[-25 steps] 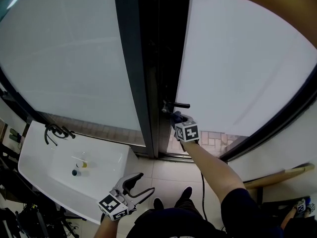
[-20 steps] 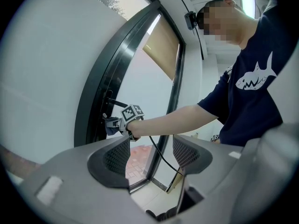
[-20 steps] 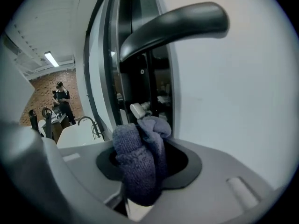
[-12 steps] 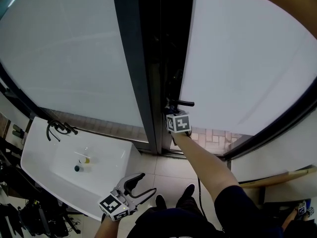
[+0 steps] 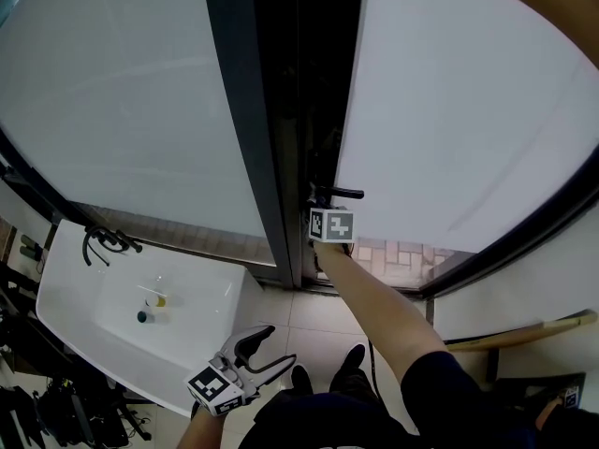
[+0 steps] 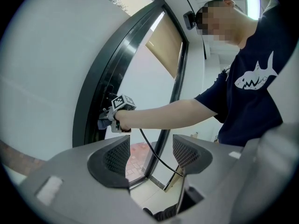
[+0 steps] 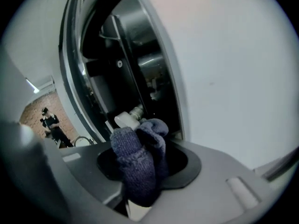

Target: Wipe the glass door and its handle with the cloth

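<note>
Nearest us, our left claw point(image 5: 273, 347) hangs spread and empty beside the white washbasin point(image 5: 65, 279). Farther out, our right claw point(image 7: 145, 160) pinches the bunched blue cloth point(image 7: 131, 171), held at the door's dark edge just below the black handle point(image 5: 343, 194), seemingly touching a pale latch piece point(image 7: 123, 119). Beyond stands the frosted glass door point(image 5: 468, 110).

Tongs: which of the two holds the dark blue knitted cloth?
The right tongs, up at the black door handle, are shut on the dark blue knitted cloth. The left tongs hang low near the white sink, open and empty.
</note>
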The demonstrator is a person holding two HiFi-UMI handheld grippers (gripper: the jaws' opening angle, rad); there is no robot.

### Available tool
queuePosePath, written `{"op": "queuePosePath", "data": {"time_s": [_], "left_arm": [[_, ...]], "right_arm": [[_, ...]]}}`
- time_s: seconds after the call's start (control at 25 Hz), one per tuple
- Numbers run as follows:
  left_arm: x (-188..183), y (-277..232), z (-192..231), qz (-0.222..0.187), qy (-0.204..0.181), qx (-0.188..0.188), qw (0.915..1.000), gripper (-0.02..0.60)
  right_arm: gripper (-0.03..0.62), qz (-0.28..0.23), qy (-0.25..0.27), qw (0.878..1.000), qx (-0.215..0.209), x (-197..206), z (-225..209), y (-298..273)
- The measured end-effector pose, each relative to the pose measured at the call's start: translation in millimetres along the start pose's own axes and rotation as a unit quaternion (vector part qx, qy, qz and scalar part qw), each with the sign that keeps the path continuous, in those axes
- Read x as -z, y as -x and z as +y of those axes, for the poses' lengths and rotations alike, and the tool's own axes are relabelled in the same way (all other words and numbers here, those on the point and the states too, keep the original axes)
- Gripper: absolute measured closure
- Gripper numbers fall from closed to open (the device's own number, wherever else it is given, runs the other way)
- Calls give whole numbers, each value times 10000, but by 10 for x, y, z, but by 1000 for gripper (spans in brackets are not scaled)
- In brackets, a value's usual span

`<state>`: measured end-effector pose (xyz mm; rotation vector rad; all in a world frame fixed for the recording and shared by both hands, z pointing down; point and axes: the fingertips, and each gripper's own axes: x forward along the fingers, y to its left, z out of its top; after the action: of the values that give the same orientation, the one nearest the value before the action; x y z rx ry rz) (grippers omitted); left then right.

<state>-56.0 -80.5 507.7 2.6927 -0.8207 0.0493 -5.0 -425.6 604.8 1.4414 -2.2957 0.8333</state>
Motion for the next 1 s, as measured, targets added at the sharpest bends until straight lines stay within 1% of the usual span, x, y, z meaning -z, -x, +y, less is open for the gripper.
{"op": "queuePosePath", "data": {"time_s": [0.08,0.16,0.24,0.32,0.4,0.48,0.56,0.64,0.72,0.8,0.88,1.0], "left_arm": [[11,-13,1,15,-2,20,10000,301],[27,-17,12,21,22,2,10000,301],[49,-15,16,26,46,-21,10000,301],[61,1,15,23,50,-40,10000,301],[60,34,20,9,54,-78,10000,301],[44,86,36,-19,65,-145,9999,301],[36,143,59,-32,71,-220,9997,301],[48,192,80,-41,81,-276,9996,301],[70,226,103,-40,90,-307,9995,301],[71,228,106,-44,86,-302,9995,301],[46,211,81,-73,68,-252,9996,301],[15,173,41,-102,37,-158,9998,301]], "right_arm": [[447,-17,-352,9994,-41,-3,-6,-10],[447,-60,-592,9982,-73,-3,-14,-22],[447,-91,-706,9974,-88,10,-32,-32],[447,28,-778,9969,-106,77,-48,-72],[447,238,-884,9957,-134,232,-69,-154],[448,272,-877,9957,-144,368,-109,-217],[448,167,-840,9961,-201,424,-140,-211],[448,-35,-839,9957,-389,388,-104,-140],[447,-306,-945,9932,-602,257,-45,-48],[447,-550,-1183,9889,-710,84,-39,34],[447,-593,-1366,9863,-717,-3,-51,77],[447,-546,-1306,9878,-642,6,-32,54]]}}
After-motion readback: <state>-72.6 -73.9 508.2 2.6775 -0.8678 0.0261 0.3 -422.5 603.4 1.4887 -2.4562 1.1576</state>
